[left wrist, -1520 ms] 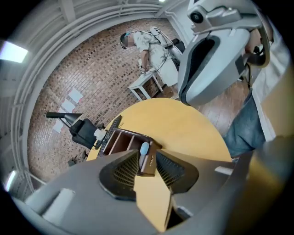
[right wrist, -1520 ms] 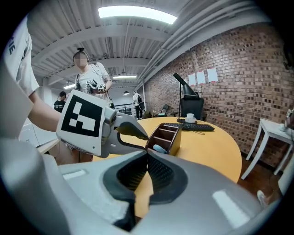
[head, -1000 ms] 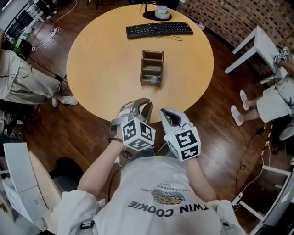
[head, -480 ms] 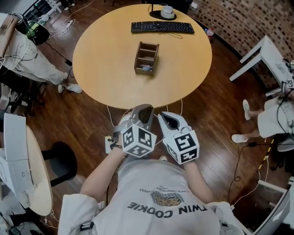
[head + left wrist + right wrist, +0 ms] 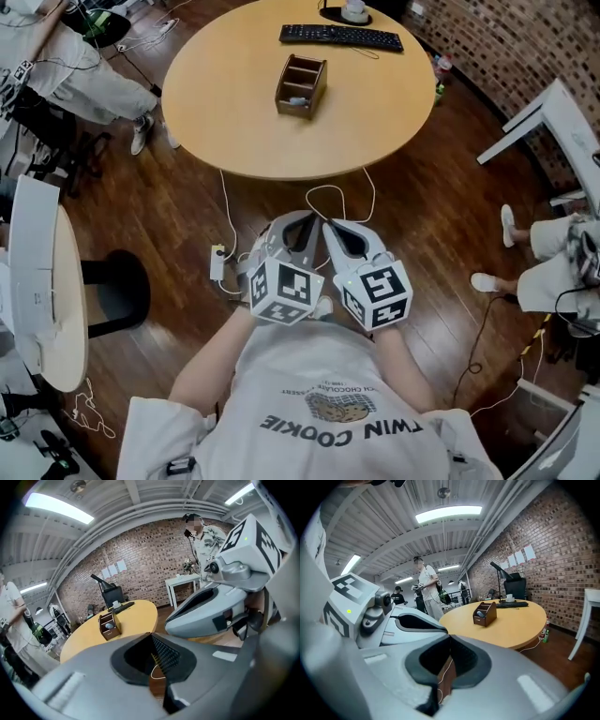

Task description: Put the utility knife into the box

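The brown wooden box (image 5: 301, 84) stands on the round wooden table (image 5: 234, 131), well ahead of me. A small grey-blue thing, probably the utility knife (image 5: 297, 99), lies in its nearest compartment. The box also shows small in the left gripper view (image 5: 108, 624) and the right gripper view (image 5: 485, 613). My left gripper (image 5: 294, 225) and right gripper (image 5: 337, 231) hang side by side close to my chest, over the floor and clear of the table. Each one is shut, with nothing between its jaws (image 5: 151, 635) (image 5: 450, 637).
A black keyboard (image 5: 341, 37) and a white cup (image 5: 354, 9) sit at the table's far edge. On the wooden floor lie a power strip (image 5: 217, 263) and a white cable (image 5: 323, 197). A seated person (image 5: 66, 75) is at the left, a white table (image 5: 562, 112) at the right.
The table and box have slid up and away in the head view as I backed off. Both grippers stay near my chest. The left jaws have closed.
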Motion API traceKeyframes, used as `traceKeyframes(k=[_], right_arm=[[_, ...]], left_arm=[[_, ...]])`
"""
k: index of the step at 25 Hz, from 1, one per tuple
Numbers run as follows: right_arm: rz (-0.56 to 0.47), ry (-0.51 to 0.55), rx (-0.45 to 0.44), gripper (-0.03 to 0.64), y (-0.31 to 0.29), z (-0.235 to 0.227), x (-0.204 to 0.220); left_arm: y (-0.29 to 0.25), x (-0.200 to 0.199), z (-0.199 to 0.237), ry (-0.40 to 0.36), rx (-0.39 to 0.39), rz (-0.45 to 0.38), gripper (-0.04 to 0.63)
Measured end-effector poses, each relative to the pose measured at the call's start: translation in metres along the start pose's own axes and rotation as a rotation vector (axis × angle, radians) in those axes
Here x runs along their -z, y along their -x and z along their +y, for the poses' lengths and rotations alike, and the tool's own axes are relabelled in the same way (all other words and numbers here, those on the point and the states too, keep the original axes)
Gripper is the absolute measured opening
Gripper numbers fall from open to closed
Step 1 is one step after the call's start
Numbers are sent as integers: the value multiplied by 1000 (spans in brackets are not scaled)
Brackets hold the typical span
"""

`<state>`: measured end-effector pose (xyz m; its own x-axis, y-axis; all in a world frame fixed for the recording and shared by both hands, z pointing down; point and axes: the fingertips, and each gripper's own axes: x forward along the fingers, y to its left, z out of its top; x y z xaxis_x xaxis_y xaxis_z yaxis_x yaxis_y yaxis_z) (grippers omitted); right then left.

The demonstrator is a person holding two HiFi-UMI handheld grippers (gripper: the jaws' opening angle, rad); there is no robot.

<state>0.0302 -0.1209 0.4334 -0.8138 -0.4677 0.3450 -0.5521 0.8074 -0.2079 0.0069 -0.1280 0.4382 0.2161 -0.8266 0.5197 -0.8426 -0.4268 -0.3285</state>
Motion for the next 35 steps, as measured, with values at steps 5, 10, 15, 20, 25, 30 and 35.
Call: traceKeyframes(k=[5, 10, 15, 20, 25, 30, 35], right_arm=[[-14, -30, -22, 2, 17, 14, 9], [-8, -30, -73, 2, 15, 59, 18], [-29, -22, -101, 2, 18, 109, 23], [-34, -16, -83, 2, 24, 148, 29], [-28, -1, -56, 2, 34, 189, 40], [-41, 4, -5, 2, 51, 221, 49], [-34, 4, 33, 2, 65, 253, 67]], left_arm=[[32, 10, -14, 116, -52, -7, 8], [75, 36, -7, 232, -104, -23, 8], [119, 60, -2, 289, -150, -35, 8], [157, 74, -4, 318, -167, -77, 8], [194, 92, -9, 347, -173, -108, 8], [227, 111, -26, 363, -150, -120, 6], [256, 131, -44, 382, -126, -135, 6]])
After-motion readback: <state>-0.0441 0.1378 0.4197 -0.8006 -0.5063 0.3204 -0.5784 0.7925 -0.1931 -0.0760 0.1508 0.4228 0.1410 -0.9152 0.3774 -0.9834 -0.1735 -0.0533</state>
